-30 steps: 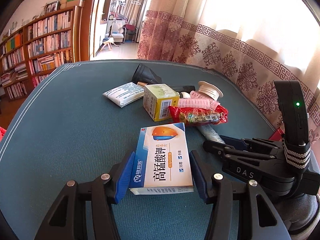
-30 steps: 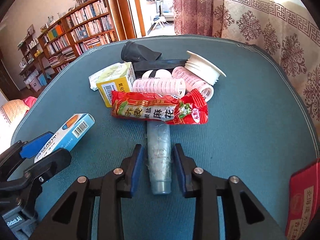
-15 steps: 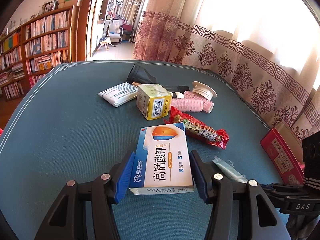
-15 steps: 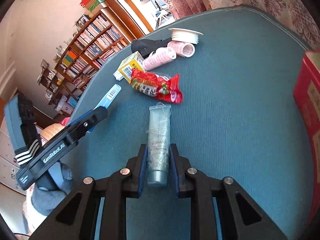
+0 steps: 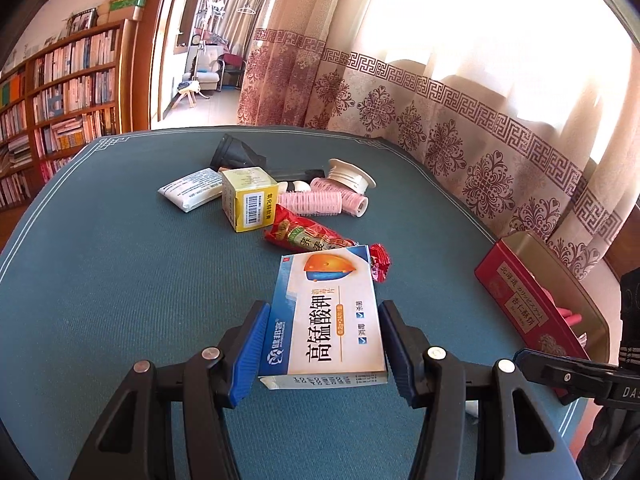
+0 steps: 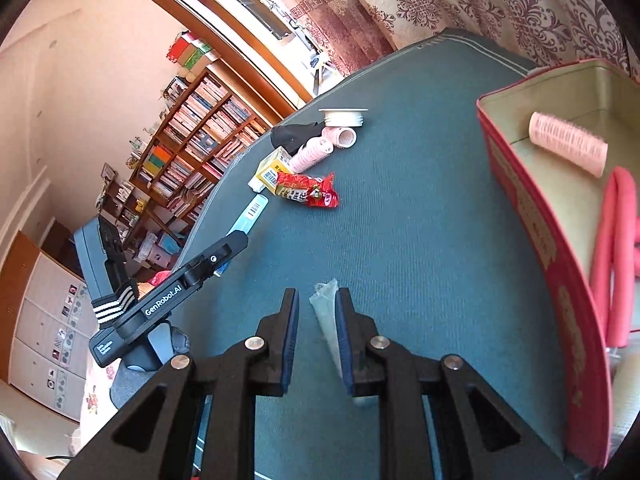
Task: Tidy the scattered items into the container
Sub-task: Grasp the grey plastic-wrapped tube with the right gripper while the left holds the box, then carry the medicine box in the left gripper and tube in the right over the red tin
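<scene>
A blue-and-white medicine box (image 5: 320,280) sits between the blue pads of my left gripper (image 5: 323,312), which is shut on it and holds it over the teal table (image 5: 120,280). In the right wrist view my right gripper (image 6: 317,296) has its jaws closing on a pale plastic-wrapped tube (image 6: 325,310), which is held above the cloth. The red tin (image 6: 520,200) stands open just to the right of it, with a pink roller (image 6: 568,144) and a pink loop (image 6: 616,248) inside. The left wrist view shows the tin (image 5: 516,300) at the right edge.
The remaining pile lies further back: a red snack packet (image 5: 312,238), a yellow box (image 5: 250,204), pink rollers (image 5: 312,202), a white sachet (image 5: 192,192), a white spool (image 5: 350,174) and a black object (image 5: 236,154). Curtains hang behind the table and bookshelves stand to the left.
My right gripper pulled the tube out of the pile, closed tighter on it and swung right while rolling, up to the red tin. The left gripper drifted slightly with its box.
</scene>
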Tool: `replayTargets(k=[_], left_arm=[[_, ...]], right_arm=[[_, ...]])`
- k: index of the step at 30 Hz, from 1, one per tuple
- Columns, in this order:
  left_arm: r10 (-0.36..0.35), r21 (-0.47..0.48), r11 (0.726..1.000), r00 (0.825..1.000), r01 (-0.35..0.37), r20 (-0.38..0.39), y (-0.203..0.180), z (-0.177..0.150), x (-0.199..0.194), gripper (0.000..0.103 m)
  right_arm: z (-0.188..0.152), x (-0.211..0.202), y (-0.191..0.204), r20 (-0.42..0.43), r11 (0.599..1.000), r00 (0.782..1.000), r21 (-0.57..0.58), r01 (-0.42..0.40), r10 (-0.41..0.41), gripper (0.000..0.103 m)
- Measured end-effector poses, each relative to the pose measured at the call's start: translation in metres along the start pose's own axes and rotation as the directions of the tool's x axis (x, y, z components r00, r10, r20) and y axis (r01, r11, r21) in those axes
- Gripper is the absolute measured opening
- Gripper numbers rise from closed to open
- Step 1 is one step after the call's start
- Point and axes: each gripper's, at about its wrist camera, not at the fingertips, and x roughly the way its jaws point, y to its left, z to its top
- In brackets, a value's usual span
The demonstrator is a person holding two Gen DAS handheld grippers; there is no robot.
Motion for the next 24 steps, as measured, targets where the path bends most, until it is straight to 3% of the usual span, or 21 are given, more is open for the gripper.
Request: replayTargets(k=[4, 6, 8, 10, 15, 18, 20, 22, 24], left_arm=[[-0.001, 0.007, 1.0, 1.0, 0.001, -0.006, -0.004, -0.004, -0.002, 0.057], [0.0, 0.008, 1.0, 1.0, 0.001, -0.007, -0.005, -0.006, -0.003, 0.057], [-0.002, 0.009, 1.0, 1.0, 0.002, -0.008, -0.005, -0.008, -0.005, 0.057], [-0.002, 0.01, 1.0, 1.0, 0.002, -0.007, -0.006, -0.009, -0.005, 0.057], [-0.007, 0.014, 1.0, 1.0, 0.007, -0.009, -0.009, -0.01, -0.007, 0.057], [-0.016, 0.018, 1.0, 1.0, 0.016, -0.011, -0.012, -0.012, -0.008, 0.057], [-0.02, 0.019, 1.0, 1.0, 0.02, -0.009, -0.014, -0.012, -0.01, 0.057], [-0.022, 0.018, 1.0, 1.0, 0.022, -0.005, -0.014, -0.012, -0.012, 0.057], [-0.023, 0.02, 1.0, 1.0, 0.023, 0.001, -0.015, -0.012, -0.015, 0.057]], right_arm=[[-0.004, 0.009, 0.0, -0.013, 0.996, 0.997, -0.06, 0.07, -0.071, 0.023], [-0.008, 0.014, 0.002, -0.022, 0.99, 0.994, -0.1, 0.102, -0.105, 0.031], [-0.012, 0.019, 0.004, -0.041, 0.987, 0.993, -0.127, 0.101, -0.107, 0.055], [-0.015, 0.028, 0.011, -0.049, 0.975, 0.989, -0.183, 0.127, -0.138, 0.06], [-0.027, 0.052, 0.037, -0.032, 0.889, 0.956, -0.379, 0.259, -0.292, 0.056], [-0.03, 0.058, 0.04, -0.018, 0.86, 0.941, -0.413, 0.3, -0.338, 0.044], [-0.029, 0.055, 0.035, -0.015, 0.867, 0.944, -0.4, 0.296, -0.33, 0.027], [-0.027, 0.047, 0.027, -0.025, 0.902, 0.959, -0.349, 0.255, -0.281, 0.025], [-0.024, 0.038, 0.014, -0.048, 0.953, 0.982, -0.253, 0.164, -0.182, 0.025]])
